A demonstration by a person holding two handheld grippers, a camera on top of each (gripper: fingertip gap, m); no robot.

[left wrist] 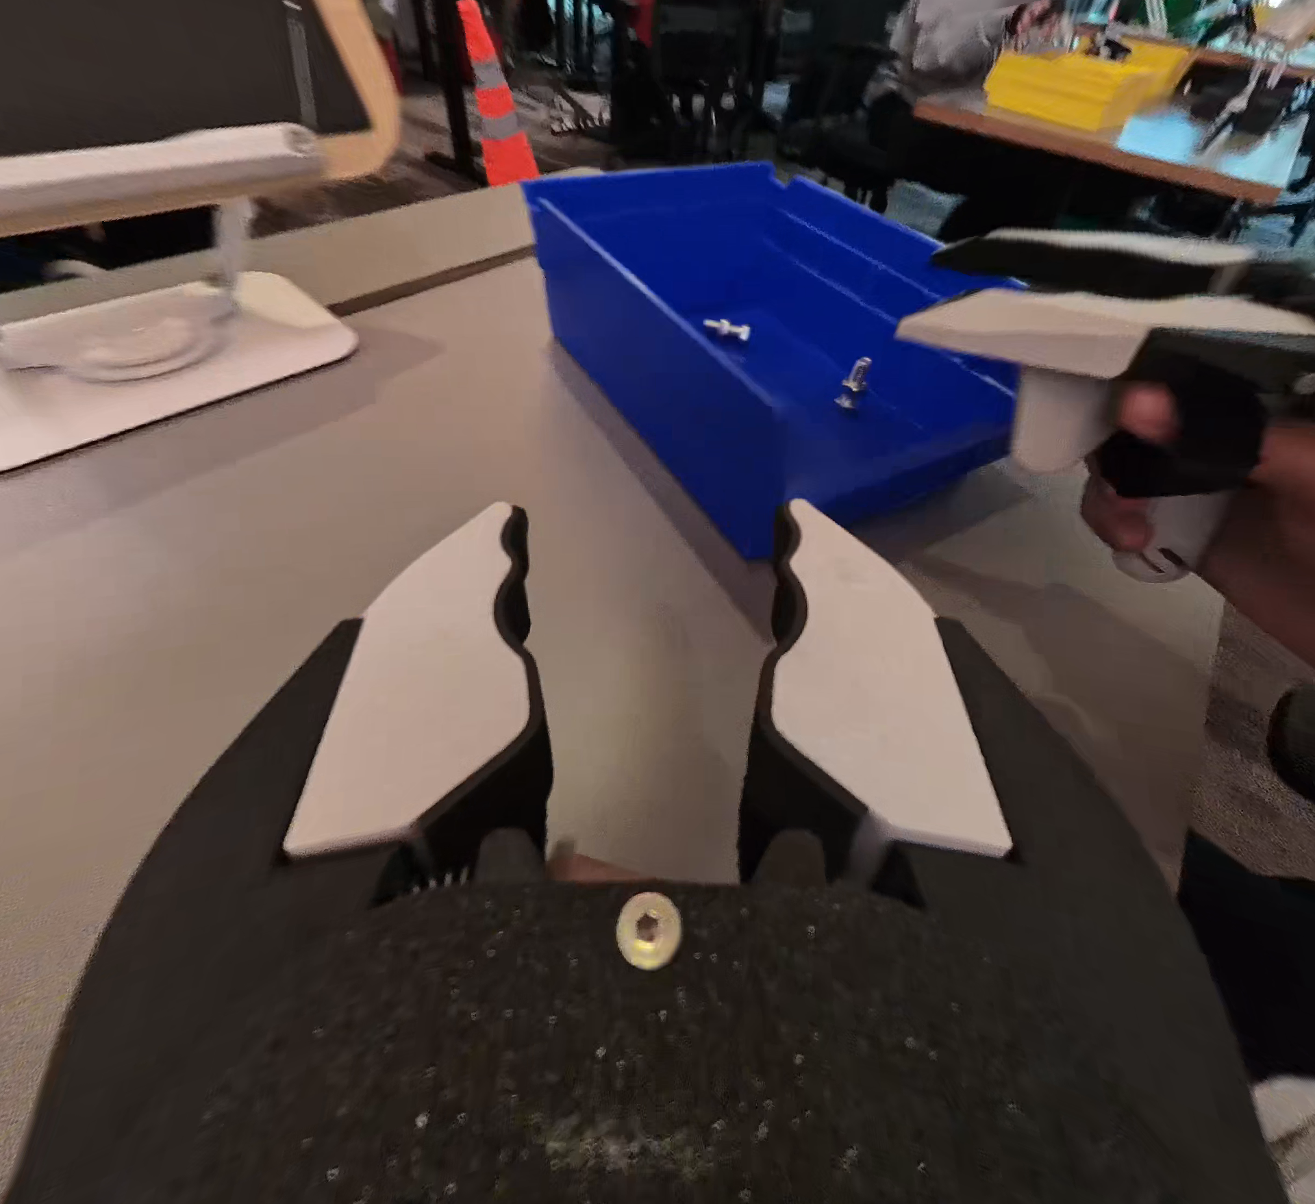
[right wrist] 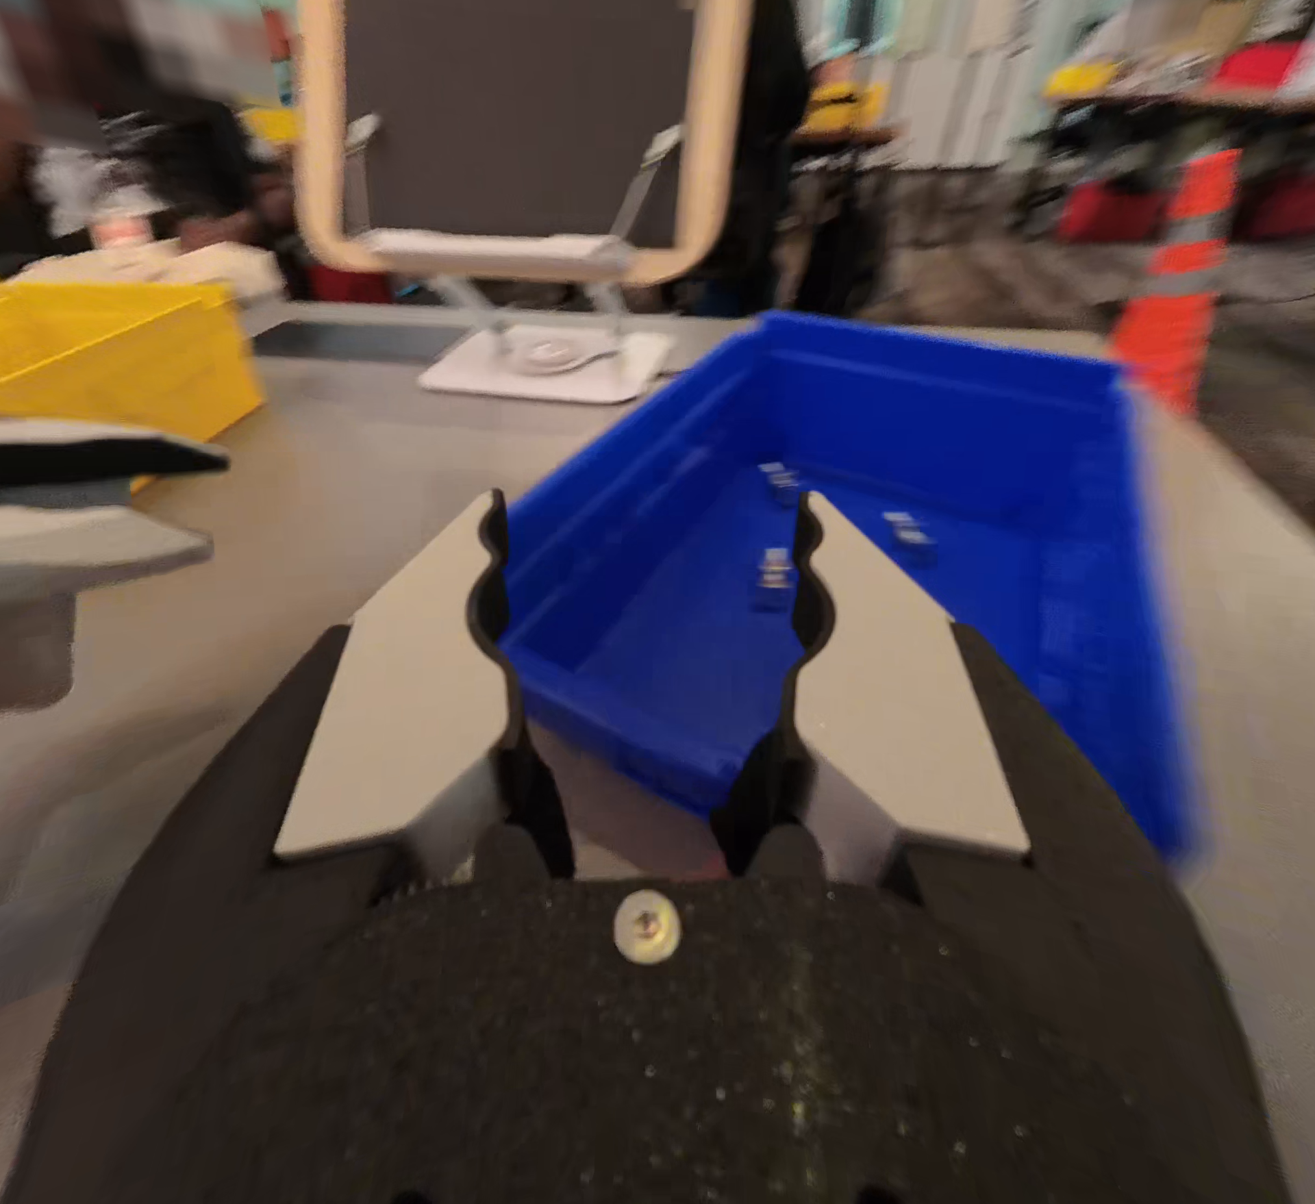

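Note:
A blue bin (left wrist: 640, 330) stands on the grey table (left wrist: 284, 565); it also shows in the right wrist view (right wrist: 1081, 600). Small silver bolts lie on its floor: one (left wrist: 726, 330) near the middle, another (left wrist: 852, 381) to the right, and three blurred ones (right wrist: 772, 576) in the right wrist view. My left gripper (left wrist: 651, 522) is open and empty, above the table just short of the bin's near corner. My right gripper (right wrist: 651, 508) is open and empty, above the bin's near end; it shows in the left wrist view (left wrist: 918, 294) at the bin's right side, held by a hand.
A tablet on a white stand (left wrist: 164, 344) is at the table's far left; it also shows in the right wrist view (right wrist: 541, 359). A yellow bin (right wrist: 128, 351) sits at the left. An orange cone (left wrist: 498, 102) stands on the floor beyond. Other tables with yellow bins (left wrist: 1067, 81) are behind.

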